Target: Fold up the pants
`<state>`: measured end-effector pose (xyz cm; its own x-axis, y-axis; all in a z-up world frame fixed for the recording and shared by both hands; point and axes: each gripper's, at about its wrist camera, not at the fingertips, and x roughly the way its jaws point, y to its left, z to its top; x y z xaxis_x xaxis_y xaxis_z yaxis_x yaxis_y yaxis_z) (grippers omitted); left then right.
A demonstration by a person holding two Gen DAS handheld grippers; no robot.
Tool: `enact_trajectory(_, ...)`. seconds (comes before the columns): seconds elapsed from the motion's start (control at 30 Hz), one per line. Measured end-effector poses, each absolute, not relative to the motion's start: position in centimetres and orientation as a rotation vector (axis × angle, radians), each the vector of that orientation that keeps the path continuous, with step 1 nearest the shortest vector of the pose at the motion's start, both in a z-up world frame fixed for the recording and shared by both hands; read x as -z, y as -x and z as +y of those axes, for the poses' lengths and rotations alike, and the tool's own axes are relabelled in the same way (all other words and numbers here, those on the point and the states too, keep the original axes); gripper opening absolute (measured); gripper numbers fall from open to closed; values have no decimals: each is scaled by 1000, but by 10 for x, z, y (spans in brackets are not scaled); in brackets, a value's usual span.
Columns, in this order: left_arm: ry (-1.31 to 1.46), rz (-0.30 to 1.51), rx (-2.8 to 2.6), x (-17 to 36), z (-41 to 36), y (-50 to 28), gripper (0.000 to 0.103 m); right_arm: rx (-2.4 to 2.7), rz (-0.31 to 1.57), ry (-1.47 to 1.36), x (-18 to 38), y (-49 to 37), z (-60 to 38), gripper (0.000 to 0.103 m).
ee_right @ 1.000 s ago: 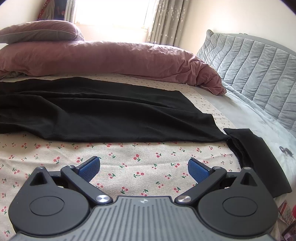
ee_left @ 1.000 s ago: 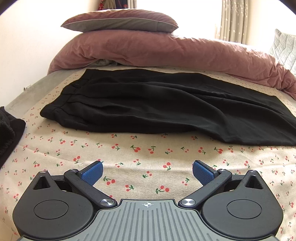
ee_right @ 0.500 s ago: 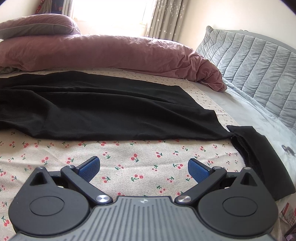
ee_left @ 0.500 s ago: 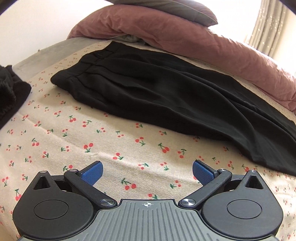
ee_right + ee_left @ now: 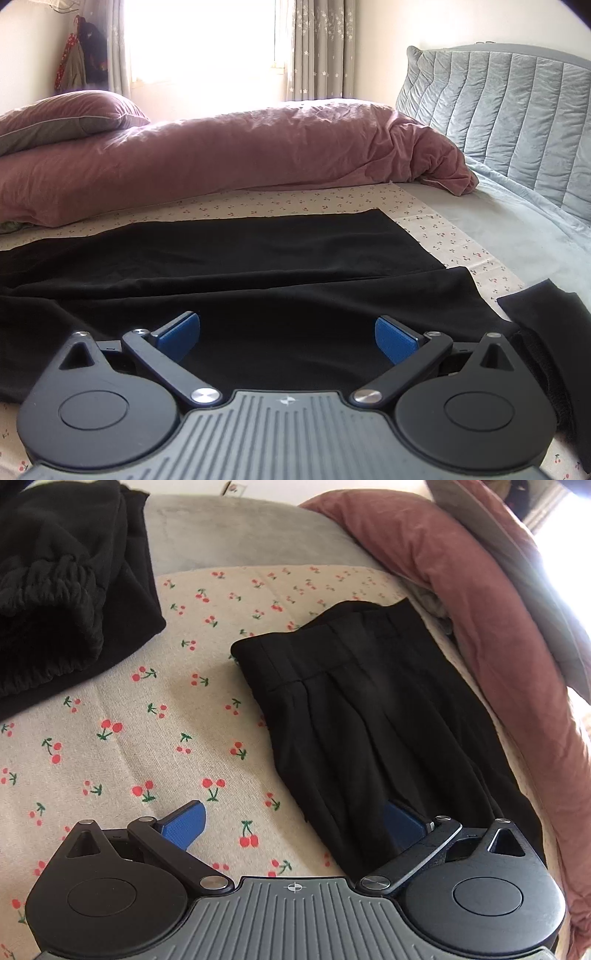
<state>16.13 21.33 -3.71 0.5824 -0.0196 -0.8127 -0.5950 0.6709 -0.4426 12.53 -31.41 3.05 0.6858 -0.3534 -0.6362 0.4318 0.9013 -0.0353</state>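
Pants (image 5: 354,709), black and pleated, lay flat on a cherry-print sheet (image 5: 155,738) that covered the bed. In the left wrist view the waistband end lay toward the far side, near a mauve duvet (image 5: 480,602) bunched along the right edge. The left gripper (image 5: 295,821) hung low over the near edge of the garment with its jaws spread wide and nothing between them; its left blue pad (image 5: 186,823) was above bare sheet, while the right pad was partly hidden behind a fold of the black cloth. Whether that pad touched the cloth could not be told. A second dark garment (image 5: 62,590) with a gathered elastic band lay at the upper left, apart from the pants, partly on a grey blanket (image 5: 229,531).

In the right wrist view the legs of the pants (image 5: 258,266) stretched across the sheet (image 5: 436,236) from left to right, the hems ending at the right. The right gripper (image 5: 288,336) was poised over the near leg, jaws likewise wide apart and empty, both blue pads (image 5: 181,334) seen against black fabric. Just beside the hems at the right lay another black folded cloth (image 5: 554,332). Behind the pants ran the duvet (image 5: 258,151), a pillow (image 5: 62,118) resting on its left end, with a grey quilted headboard (image 5: 517,118) at the right and curtains (image 5: 317,48) beside a bright window.
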Motion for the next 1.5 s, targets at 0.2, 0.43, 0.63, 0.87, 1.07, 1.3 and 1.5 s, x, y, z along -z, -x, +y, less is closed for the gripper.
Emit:
enact_trajectory(0.2,695,775,-483,42,222,-190,84,573,867,-358,30,-121,-372,91)
enact_trajectory(0.43,668,699,-513,44,226,-194,5,617,731,-812,38,-73,-473,77)
enact_trajectory(0.63,700,588,-517,24,242,-177,3,698,629,-919,59,-63,-511,0)
enact_trajectory(0.87,579,565,-536,2,241,-162,3,613,488,-904,10,-44,-496,0)
enact_trajectory(1.07,565,601,-562,1,249,-149,3,653,533,-866,7,-18,-498,0)
enact_trajectory(1.3,546,613,-562,1,247,-144,3,695,511,-748,-7,-16,-487,0)
enact_trajectory(1.5,525,636,-562,5,247,-147,3,691,488,-731,-14,-11,-487,0)
